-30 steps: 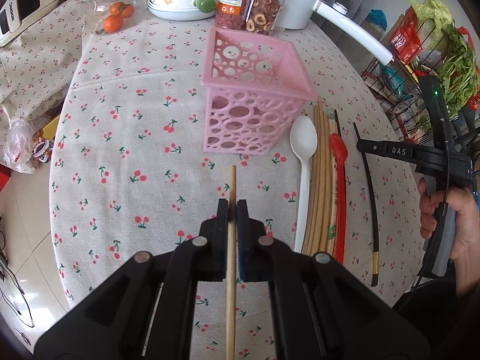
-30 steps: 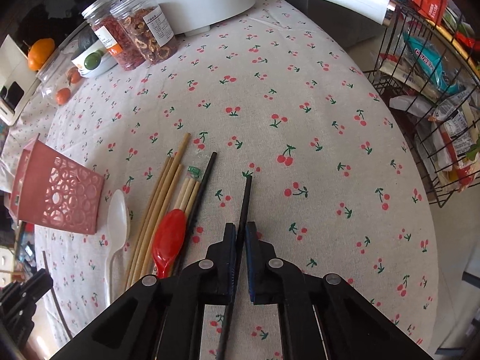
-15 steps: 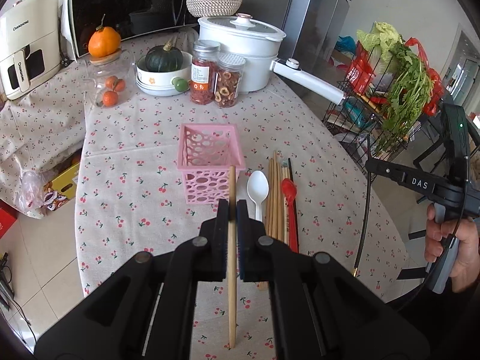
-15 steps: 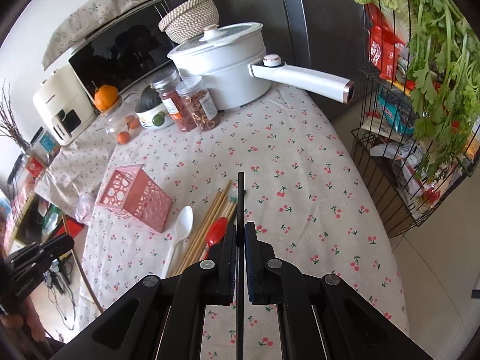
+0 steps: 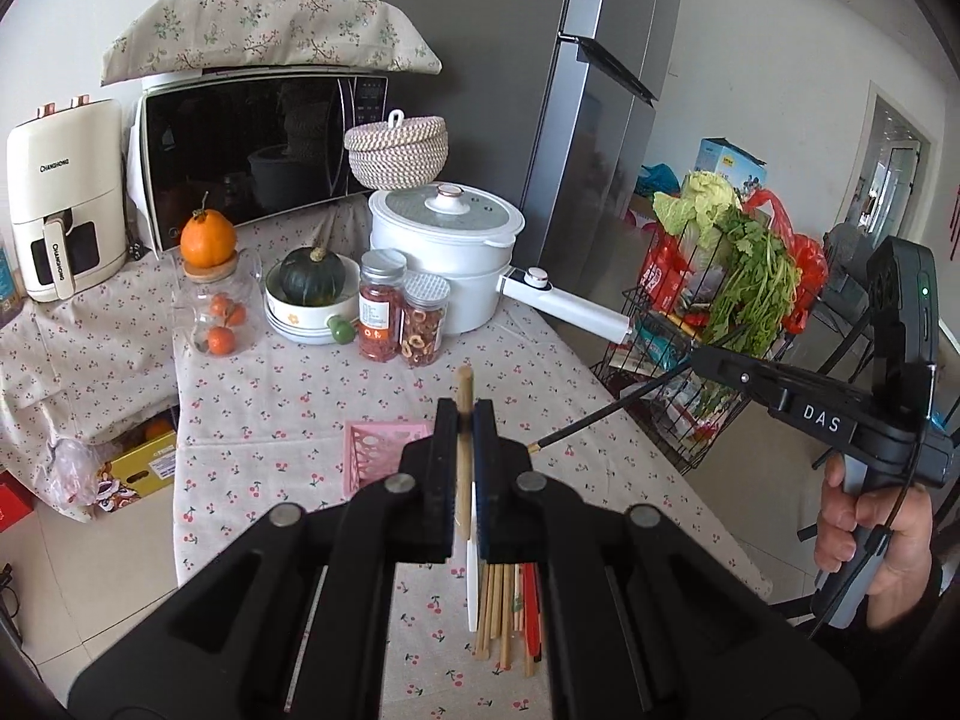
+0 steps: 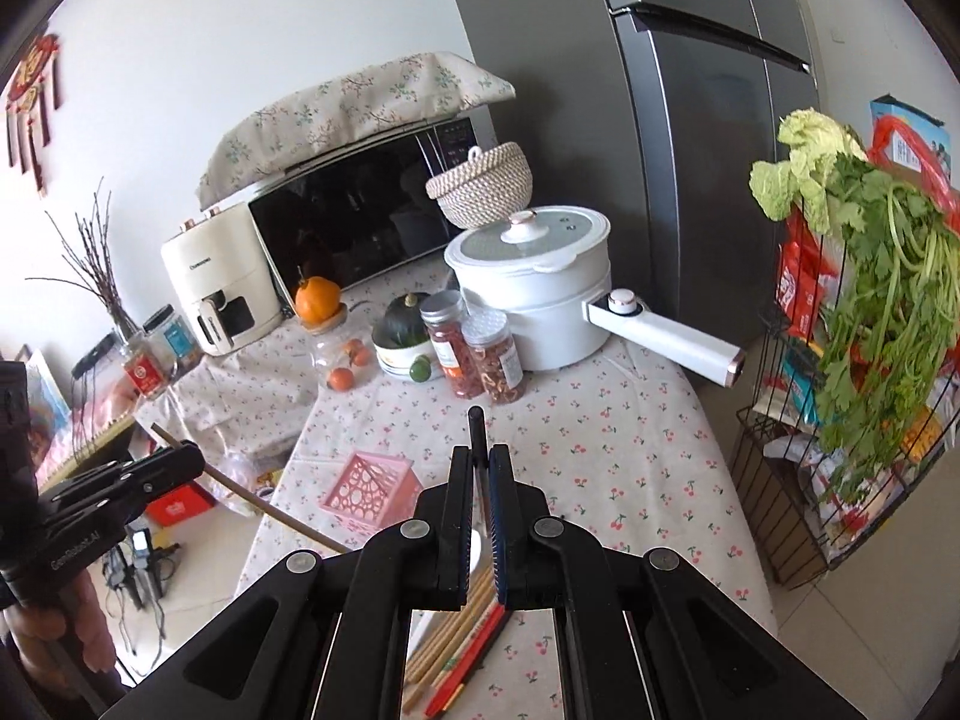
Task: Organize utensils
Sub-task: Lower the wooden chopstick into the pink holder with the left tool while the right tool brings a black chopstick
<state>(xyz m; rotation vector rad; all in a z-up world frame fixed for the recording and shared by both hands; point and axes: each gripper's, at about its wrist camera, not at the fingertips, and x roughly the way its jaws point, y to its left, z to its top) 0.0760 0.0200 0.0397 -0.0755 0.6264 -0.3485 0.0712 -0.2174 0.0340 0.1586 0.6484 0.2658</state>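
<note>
From the left wrist, the left gripper (image 5: 465, 420) hid most of the pink basket (image 5: 384, 453) and the spoon, chopsticks and red utensil (image 5: 507, 612) lying beside it on the cherry tablecloth (image 5: 288, 414). Its jaws were clamped on 1 wooden chopstick (image 5: 464, 384), while the right gripper (image 6: 478, 468) pinched 1 black chopstick (image 6: 476, 423). Only the right wrist showed the whole basket (image 6: 367, 489); both grippers were tilted down above the table, the right hand (image 5: 870, 534) gripping its handle.

Home kitchen: microwave (image 5: 258, 150) under cloth cover, tall grey fridge (image 5: 600, 120), white lidded pot (image 5: 444, 252), jars of dried food, wire rack (image 6: 840, 450) of vegetables.
</note>
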